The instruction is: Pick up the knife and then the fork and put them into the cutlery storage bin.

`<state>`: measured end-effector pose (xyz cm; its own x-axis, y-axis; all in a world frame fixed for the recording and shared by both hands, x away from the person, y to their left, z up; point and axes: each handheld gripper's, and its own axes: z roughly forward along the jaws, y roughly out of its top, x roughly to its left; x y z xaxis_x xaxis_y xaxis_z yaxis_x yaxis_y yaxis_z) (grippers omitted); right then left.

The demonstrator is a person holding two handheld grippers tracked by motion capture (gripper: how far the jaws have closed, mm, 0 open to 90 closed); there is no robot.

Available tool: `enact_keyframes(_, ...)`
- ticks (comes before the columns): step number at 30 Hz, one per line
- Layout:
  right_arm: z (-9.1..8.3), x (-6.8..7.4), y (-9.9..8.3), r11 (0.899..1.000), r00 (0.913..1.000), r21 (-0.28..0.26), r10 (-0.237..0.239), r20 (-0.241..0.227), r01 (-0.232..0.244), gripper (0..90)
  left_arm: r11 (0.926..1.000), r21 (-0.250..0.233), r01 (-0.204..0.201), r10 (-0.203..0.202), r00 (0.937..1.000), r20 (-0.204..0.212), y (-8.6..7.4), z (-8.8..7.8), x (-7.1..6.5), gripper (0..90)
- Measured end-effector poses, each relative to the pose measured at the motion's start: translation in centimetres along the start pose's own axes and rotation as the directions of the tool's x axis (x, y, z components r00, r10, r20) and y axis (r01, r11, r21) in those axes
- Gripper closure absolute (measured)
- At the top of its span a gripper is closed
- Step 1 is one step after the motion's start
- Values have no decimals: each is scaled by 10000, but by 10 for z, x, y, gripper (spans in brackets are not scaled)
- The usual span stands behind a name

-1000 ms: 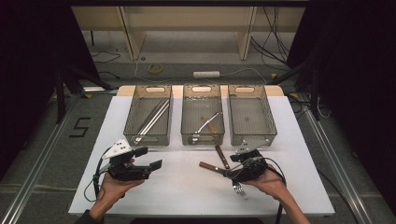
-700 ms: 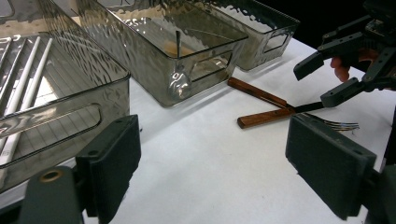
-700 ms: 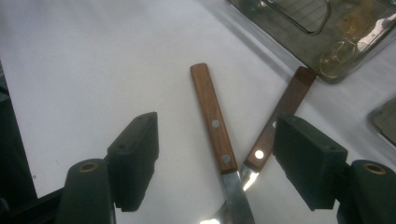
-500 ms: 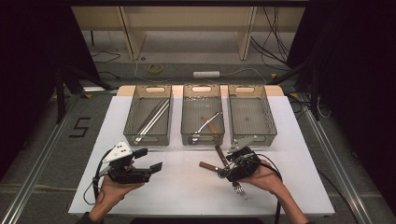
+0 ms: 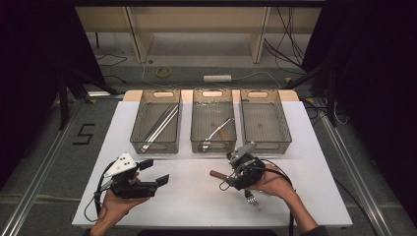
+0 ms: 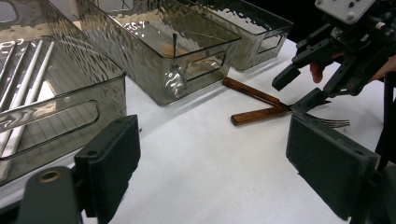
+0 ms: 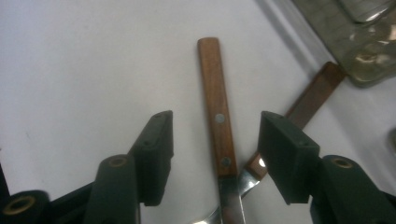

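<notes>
White table (image 5: 196, 196) with three bins (image 5: 213, 123), two wooden-handled utensils (image 6: 254, 115).

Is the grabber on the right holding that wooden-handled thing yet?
Not yet. The right gripper has its jaws on either side of the wooden handle, just closing in with gaps both sides. The left gripper holds nothing.

bins (image 5: 213, 129) behind, open table (image 5: 196, 196) ahead

**Dark room, lit floor**

Black curtains (image 5: 29, 73) hang on both sides. Grey floor (image 5: 64, 162) carries metal rails (image 5: 42, 167), a taped "5" (image 5: 84, 133), loose cables (image 5: 295, 34), a tape roll (image 5: 163, 72) and a white power strip (image 5: 217, 78). Pale wooden furniture legs (image 5: 139, 34) stand behind.
</notes>
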<state>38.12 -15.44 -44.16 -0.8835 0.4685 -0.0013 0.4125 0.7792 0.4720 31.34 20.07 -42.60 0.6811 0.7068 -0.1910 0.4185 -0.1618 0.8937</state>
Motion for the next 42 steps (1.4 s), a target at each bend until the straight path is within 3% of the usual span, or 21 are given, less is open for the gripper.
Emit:
enact_keyframes(2, 5, 0, 1, 9991, 9992, 175, -392, 39, 392, 496, 10000, 1, 6, -6, 10000, 9, 0, 0, 0, 173)
enact_keyframes(10, 17, -5, 5, 9944, 9980, 869, -612, 147, 597, 575, 10000, 60, -18, 18, 10000, 72, 0, 1, -1, 173)
enact_keyframes(22, 27, -7, 8, 9881, 9988, 1459, -495, -28, 493, 656, 9998, 147, -95, 93, 9999, 143, 0, 2, -2, 173)
enact_keyframes(35, 27, -8, 10, 9814, 9987, 1853, -480, -148, 500, 693, 9997, 219, -47, 44, 9999, 120, -1, 3, -2, 173)
enact_keyframes(42, 28, -6, 13, 9773, 9988, 2064, -453, -175, 480, 756, 9996, 272, -92, 87, 9998, 173, -1, 4, -2, 174)
